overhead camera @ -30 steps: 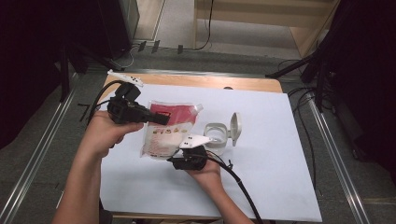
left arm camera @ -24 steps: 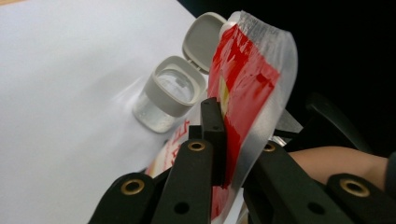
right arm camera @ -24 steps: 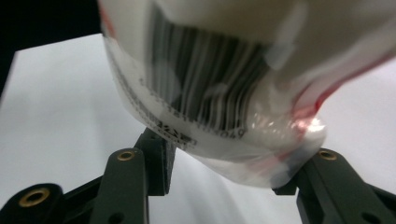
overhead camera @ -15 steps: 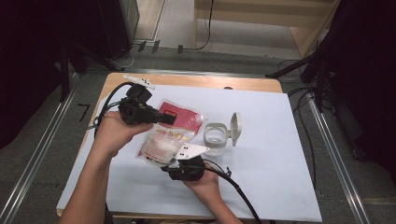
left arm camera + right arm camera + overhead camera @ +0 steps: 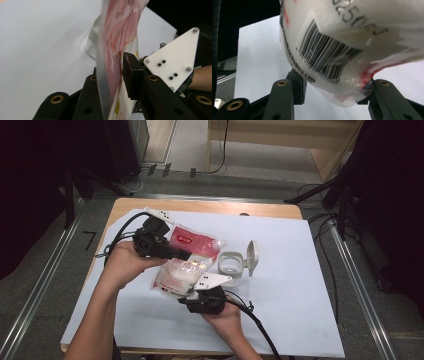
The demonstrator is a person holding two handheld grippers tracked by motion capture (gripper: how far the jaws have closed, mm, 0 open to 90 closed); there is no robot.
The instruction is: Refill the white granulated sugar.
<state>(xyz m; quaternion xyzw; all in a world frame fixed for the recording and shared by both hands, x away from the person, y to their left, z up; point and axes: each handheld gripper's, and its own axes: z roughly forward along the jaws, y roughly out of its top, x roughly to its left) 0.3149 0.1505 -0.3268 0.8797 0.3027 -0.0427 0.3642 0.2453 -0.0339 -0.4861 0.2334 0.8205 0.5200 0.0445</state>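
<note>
A red-and-white pouch (image 5: pixel 186 266) of white grains is held up off the white sheet between both grippers. My left gripper (image 5: pixel 183 255) holds the pouch's upper edge (image 5: pixel 112 50). One pad (image 5: pixel 130 75) touches the film, the other is hidden behind it, and the jaws have just been opening. My right gripper (image 5: pixel 189 293) comes from the near side. Its jaws have been closing and both pads press the barcode end of the pouch (image 5: pixel 337 37). A clear round container (image 5: pixel 231 265) with its flip lid (image 5: pixel 252 257) standing open sits just right of the pouch.
A white sheet (image 5: pixel 300 300) covers most of the wooden table (image 5: pixel 200 206). A black cable (image 5: pixel 117 235) trails from the left gripper, another (image 5: pixel 255 320) from the right. The right gripper's white plate (image 5: pixel 172 60) is close beside the left jaws. Dark stands flank the table.
The pouch has come up off the sheet and tipped steeper. The left gripper shifted right and slightly down; the right gripper slid toward the near edge, under the pouch's lower end.
</note>
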